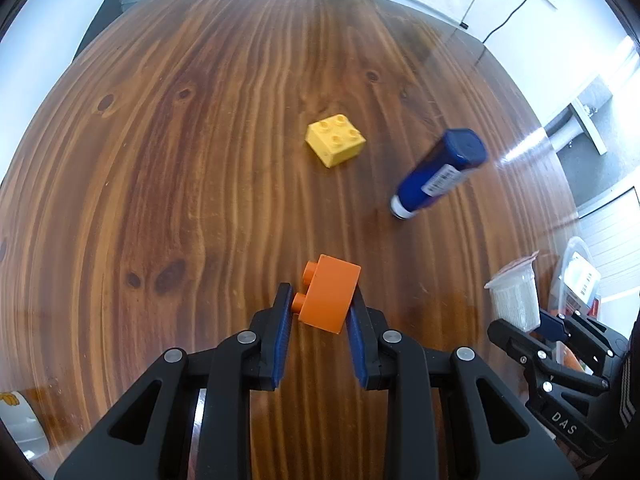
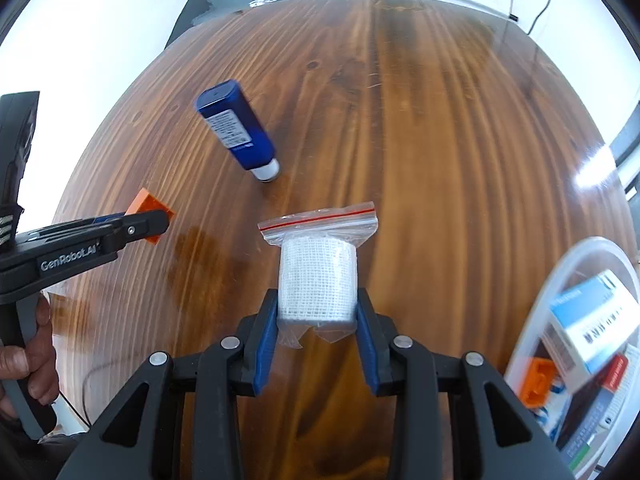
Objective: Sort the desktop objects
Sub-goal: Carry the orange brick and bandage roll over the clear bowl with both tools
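My left gripper [image 1: 322,300] is shut on an orange toy brick [image 1: 330,298], held tilted above the wooden table [image 1: 180,160]. My right gripper [image 2: 317,308] is shut on a white gauze roll in a clear zip bag [image 2: 318,276], also off the table. Each gripper shows in the other's view: the left gripper [image 2: 160,222] with the orange brick [image 2: 150,204] at far left, the right gripper [image 1: 532,328] with the bagged roll [image 1: 516,296] at lower right. A yellow brick [image 1: 336,140] lies mid-table. A blue tube [image 1: 438,174] [image 2: 236,128] stands tilted on its white cap.
A clear plastic bin [image 2: 560,276] at the right table edge holds boxes and an orange brick [image 2: 538,382]. A white cup [image 1: 20,420] sits at the lower left edge. A person's hand [image 2: 28,364] grips the left gripper's handle. Bare wood surrounds the yellow brick and tube.
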### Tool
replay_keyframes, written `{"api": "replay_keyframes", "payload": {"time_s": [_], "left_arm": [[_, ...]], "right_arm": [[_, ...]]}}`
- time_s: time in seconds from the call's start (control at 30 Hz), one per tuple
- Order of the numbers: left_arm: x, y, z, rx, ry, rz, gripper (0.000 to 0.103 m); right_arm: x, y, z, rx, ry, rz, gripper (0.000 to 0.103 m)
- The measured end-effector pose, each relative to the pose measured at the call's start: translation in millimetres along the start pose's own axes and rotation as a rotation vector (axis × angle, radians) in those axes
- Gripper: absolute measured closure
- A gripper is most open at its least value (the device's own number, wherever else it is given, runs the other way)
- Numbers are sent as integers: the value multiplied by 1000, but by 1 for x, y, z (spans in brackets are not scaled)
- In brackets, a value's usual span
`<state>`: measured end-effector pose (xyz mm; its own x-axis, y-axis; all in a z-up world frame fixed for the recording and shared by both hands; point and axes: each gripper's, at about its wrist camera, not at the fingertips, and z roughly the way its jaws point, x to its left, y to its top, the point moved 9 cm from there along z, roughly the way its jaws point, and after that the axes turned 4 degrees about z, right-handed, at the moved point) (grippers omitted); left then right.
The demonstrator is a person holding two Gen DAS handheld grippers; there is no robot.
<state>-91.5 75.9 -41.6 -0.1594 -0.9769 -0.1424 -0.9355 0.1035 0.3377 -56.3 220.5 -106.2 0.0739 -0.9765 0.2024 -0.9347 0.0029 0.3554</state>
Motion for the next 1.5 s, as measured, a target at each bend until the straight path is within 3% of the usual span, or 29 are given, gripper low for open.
{"api": "replay_keyframes", "payload": {"time_s": [0.33,0.7,0.97,1.17,1.37,1.5], "left_arm": [[-80,-10,-20,-28,-59,123,75],[-194,-7,-24,-49,-169,307,75],[-268,-22,-29,-48,-258,435,75],[-310,-33,-27,-29,-335,499,75],[-337,-39,-18,8,-349,526,74],[-341,-41,-7,43,-341,499,65]], "right_arm": [[-46,-10,-40,-71,-22,61,63],[-146,-46,-100,-129,-81,206,63],[-193,-67,-109,-129,-95,291,63],[-213,-73,-114,-150,-96,318,63],[-225,-77,-117,-157,-85,333,63],[-232,-81,-119,-155,-80,355,62]]}}
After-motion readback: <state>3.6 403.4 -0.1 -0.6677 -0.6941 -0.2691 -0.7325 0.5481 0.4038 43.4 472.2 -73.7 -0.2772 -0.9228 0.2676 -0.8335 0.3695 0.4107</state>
